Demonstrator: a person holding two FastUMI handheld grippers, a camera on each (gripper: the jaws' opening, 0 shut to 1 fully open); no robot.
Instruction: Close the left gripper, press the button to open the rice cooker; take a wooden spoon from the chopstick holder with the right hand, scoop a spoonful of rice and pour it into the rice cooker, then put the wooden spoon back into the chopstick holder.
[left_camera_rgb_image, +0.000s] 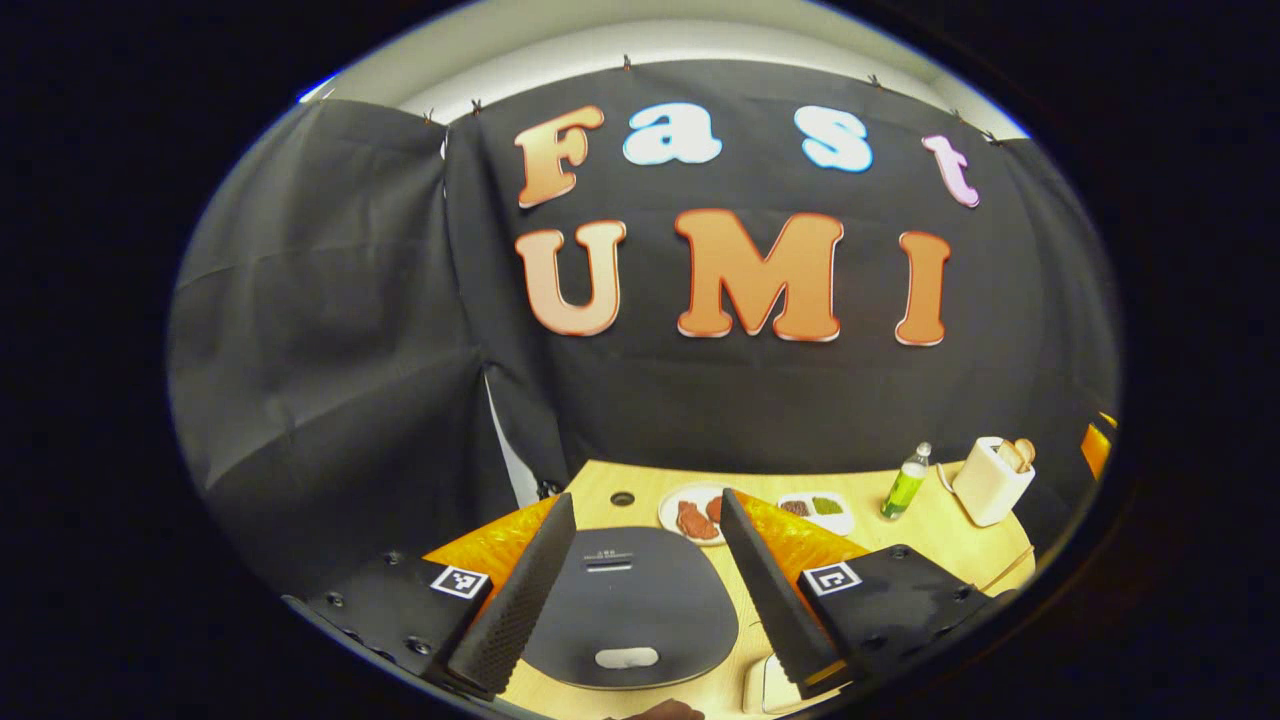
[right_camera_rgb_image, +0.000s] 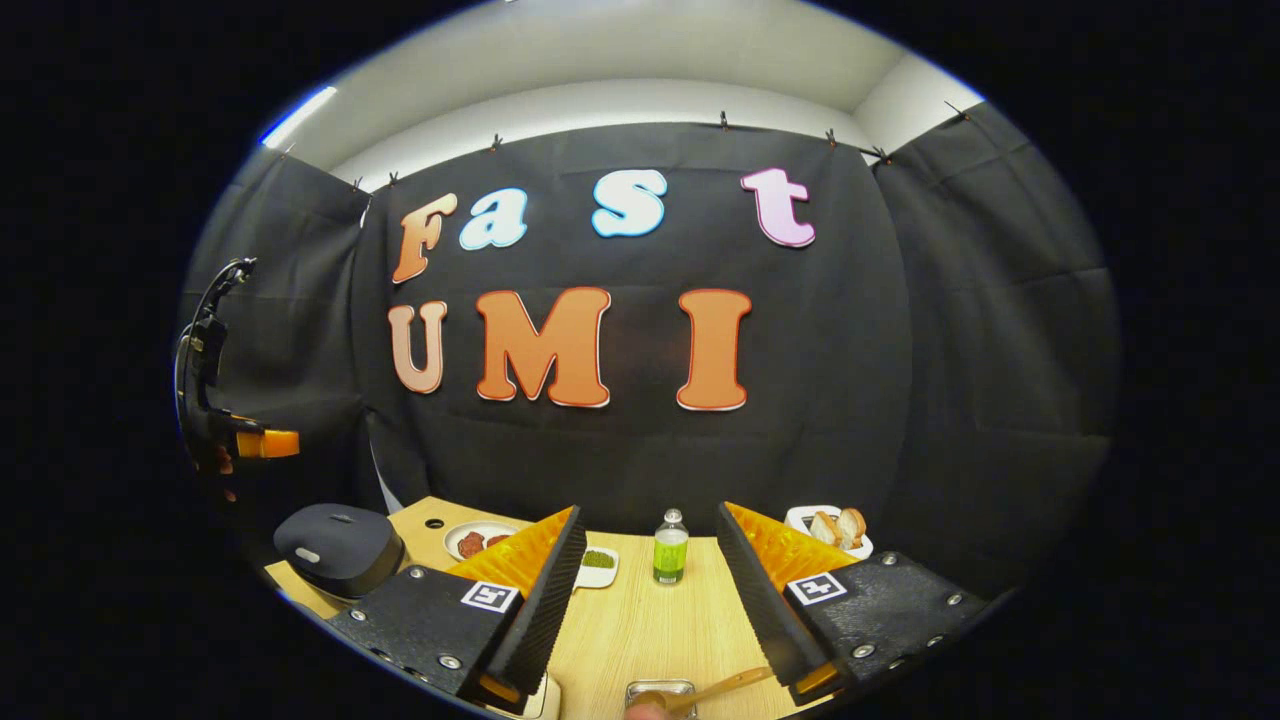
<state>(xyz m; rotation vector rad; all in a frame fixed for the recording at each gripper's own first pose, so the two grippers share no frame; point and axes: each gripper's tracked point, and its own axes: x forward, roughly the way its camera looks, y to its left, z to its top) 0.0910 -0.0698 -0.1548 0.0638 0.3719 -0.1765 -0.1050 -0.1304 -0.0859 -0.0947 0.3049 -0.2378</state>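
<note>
Left gripper view is taken up below by a pale wooden bench (left_camera_rgb_image: 960, 530), on which the dark rice cooker (left_camera_rgb_image: 628, 610) is seen with its lid down and a light button (left_camera_rgb_image: 627, 657) at its near edge. The left gripper (left_camera_rgb_image: 630, 590) is held above it with its fingers spread wide, the cooker lying between them and touched by neither. Behind the cooker a round plate (left_camera_rgb_image: 690, 512) with red pieces is set, a small dish (left_camera_rgb_image: 818, 511) with dark and green heaps lies beside it, and farther right a green bottle (left_camera_rgb_image: 906, 484) and a cream toaster (left_camera_rgb_image: 992, 480) with bread in it are placed. In the right gripper view the right gripper (right_camera_rgb_image: 650, 600) is likewise held open and empty over the bench (right_camera_rgb_image: 640, 620). At the bottom edge a wooden spoon (right_camera_rgb_image: 725, 686) is seen leaning out of a small metal holder (right_camera_rgb_image: 660, 692); whether this is the chopstick holder cannot be told with certainty. The rice cooker (right_camera_rgb_image: 338, 548) is seen at far left, with the other gripper (right_camera_rgb_image: 225, 440) raised above it.
</note>
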